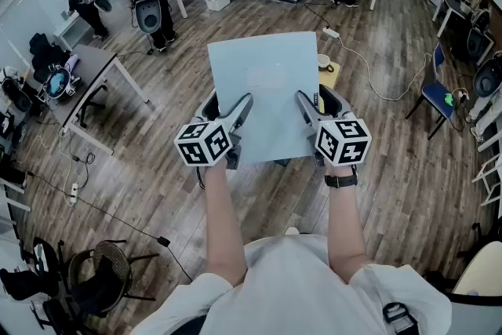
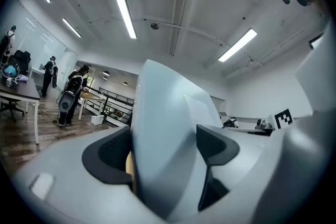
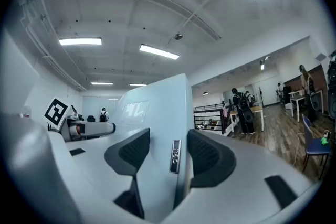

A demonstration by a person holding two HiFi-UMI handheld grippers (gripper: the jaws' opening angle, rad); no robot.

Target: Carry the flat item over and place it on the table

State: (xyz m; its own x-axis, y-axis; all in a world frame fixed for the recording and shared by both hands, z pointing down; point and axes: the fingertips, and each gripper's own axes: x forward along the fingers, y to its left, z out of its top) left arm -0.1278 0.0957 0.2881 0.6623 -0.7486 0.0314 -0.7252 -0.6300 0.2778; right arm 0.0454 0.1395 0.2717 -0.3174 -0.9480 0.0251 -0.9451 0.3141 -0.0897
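The flat item [image 1: 267, 82] is a pale blue, rigid panel, held level in the air in front of me over the wood floor. My left gripper [image 1: 243, 107] is shut on its near left edge and my right gripper [image 1: 302, 102] on its near right edge. In the left gripper view the flat item [image 2: 163, 128] stands on edge between the two dark pads [image 2: 113, 157], which press on both its faces. The right gripper view shows the flat item [image 3: 157, 107] clamped between that gripper's pads [image 3: 207, 157], with a small metal fitting on its edge.
Just beyond the panel stands a small wooden table [image 1: 330, 79] with a white cup [image 1: 324, 61]. A power strip and cable [image 1: 330, 32] lie on the floor behind it. A grey desk [image 1: 94, 71] is at left, a blue chair [image 1: 436, 94] at right, and people stand at the back.
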